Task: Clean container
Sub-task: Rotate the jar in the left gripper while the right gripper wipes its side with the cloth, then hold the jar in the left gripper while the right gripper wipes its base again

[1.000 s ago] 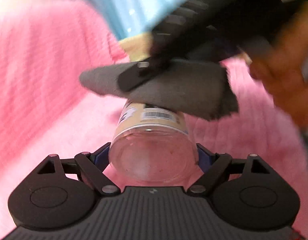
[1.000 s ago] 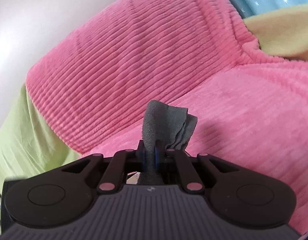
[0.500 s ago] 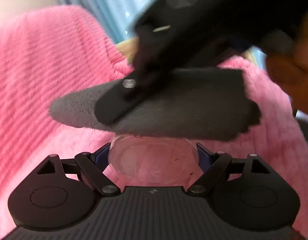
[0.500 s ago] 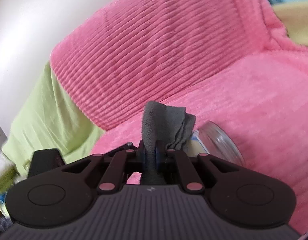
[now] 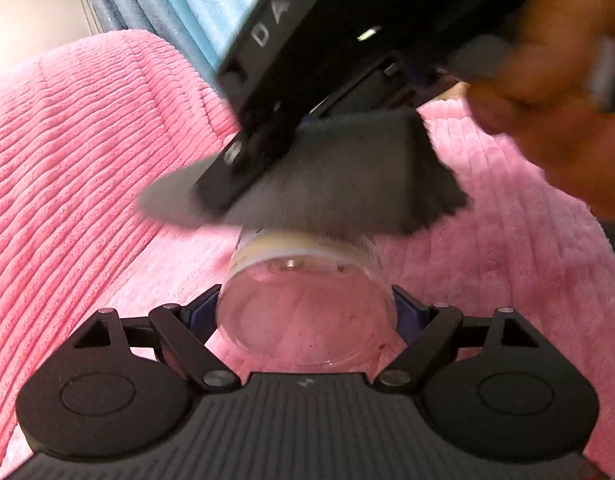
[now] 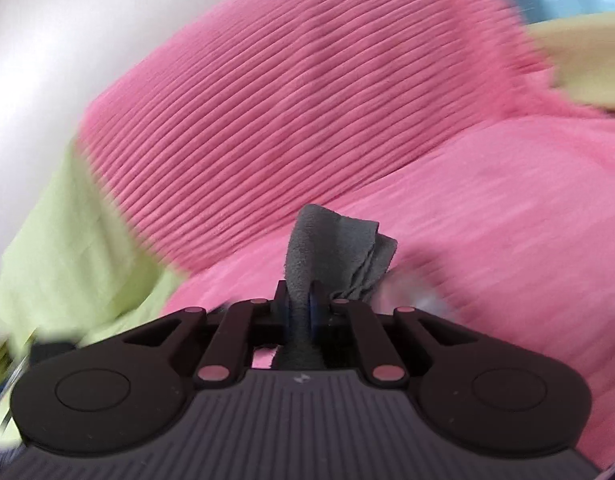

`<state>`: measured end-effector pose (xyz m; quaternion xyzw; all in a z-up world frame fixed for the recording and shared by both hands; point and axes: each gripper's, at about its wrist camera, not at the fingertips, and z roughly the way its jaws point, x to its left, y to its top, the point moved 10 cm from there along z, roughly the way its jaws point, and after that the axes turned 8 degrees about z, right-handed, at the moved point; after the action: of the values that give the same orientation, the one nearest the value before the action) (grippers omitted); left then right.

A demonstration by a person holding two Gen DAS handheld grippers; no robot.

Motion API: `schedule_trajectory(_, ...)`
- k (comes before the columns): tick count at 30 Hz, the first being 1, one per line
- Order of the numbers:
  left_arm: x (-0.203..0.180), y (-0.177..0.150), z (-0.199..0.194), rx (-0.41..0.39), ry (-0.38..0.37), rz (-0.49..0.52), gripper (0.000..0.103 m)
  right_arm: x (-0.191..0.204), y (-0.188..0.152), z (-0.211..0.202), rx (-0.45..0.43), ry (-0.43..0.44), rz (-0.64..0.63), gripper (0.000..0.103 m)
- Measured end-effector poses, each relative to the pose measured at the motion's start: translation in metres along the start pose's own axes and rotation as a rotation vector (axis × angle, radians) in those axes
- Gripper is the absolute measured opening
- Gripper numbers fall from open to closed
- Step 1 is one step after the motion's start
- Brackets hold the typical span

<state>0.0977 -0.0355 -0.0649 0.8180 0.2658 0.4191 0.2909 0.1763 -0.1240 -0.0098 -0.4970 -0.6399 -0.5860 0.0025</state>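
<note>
My left gripper is shut on a clear glass jar with a beige label, seen bottom-first between the blue pads. A grey cloth lies across the jar's far end, held by my right gripper, whose black body crosses the top of the left wrist view. In the right wrist view my right gripper is shut on the grey cloth, which sticks up between the fingers. A blurred bit of the jar shows just right of the cloth.
A pink ribbed blanket covers the surface and the raised back behind. A light green sheet lies at the left, a yellow fabric at the upper right. A bare hand holds the right gripper.
The cloth has swept back and forth over the jar's far end. The right wrist view has swung, and the jar that showed clearly half a second ago is now a blur.
</note>
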Motion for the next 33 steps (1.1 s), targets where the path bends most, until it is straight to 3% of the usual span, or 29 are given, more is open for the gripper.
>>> schedule_trajectory(2,0.003,0.000,-0.002,-0.011,-0.032,-0.053,0.085,-0.015,0.009,-0.004,-0.047,-0.039,0.048,0.006)
schedule_trajectory(7,0.021,-0.009,-0.004,-0.029,-0.181,-0.344,0.086,-0.010,0.004,-0.004,-0.041,-0.031,0.024,0.006)
schedule_trajectory(10,0.026,-0.011,-0.005,-0.035,-0.215,-0.434,0.086,-0.009,0.004,-0.002,-0.037,-0.028,0.027,0.006)
schedule_trajectory(15,0.016,0.007,-0.005,-0.021,-0.157,-0.317,0.085,-0.009,0.001,-0.005,-0.020,-0.008,0.043,0.007)
schedule_trajectory(20,0.012,0.012,0.008,-0.005,-0.051,-0.112,0.085,0.018,-0.022,-0.003,0.100,0.112,-0.008,0.007)
schedule_trajectory(22,0.009,0.014,0.007,-0.007,-0.040,-0.080,0.085,0.019,-0.020,-0.003,0.094,0.101,-0.045,0.006)
schedule_trajectory(26,0.002,0.020,0.000,-0.011,-0.017,-0.027,0.085,-0.009,0.001,-0.008,-0.028,-0.014,0.013,0.006)
schedule_trajectory(28,0.004,0.026,0.012,-0.011,-0.014,-0.021,0.085,-0.004,-0.002,-0.009,-0.015,-0.003,0.009,0.008)
schedule_trajectory(31,0.002,0.022,0.001,-0.009,-0.013,-0.028,0.085,0.016,-0.020,-0.004,0.079,0.099,0.004,0.007)
schedule_trajectory(33,0.001,0.022,0.001,-0.007,-0.012,-0.025,0.085,0.026,-0.028,0.000,0.102,0.105,-0.066,0.006)
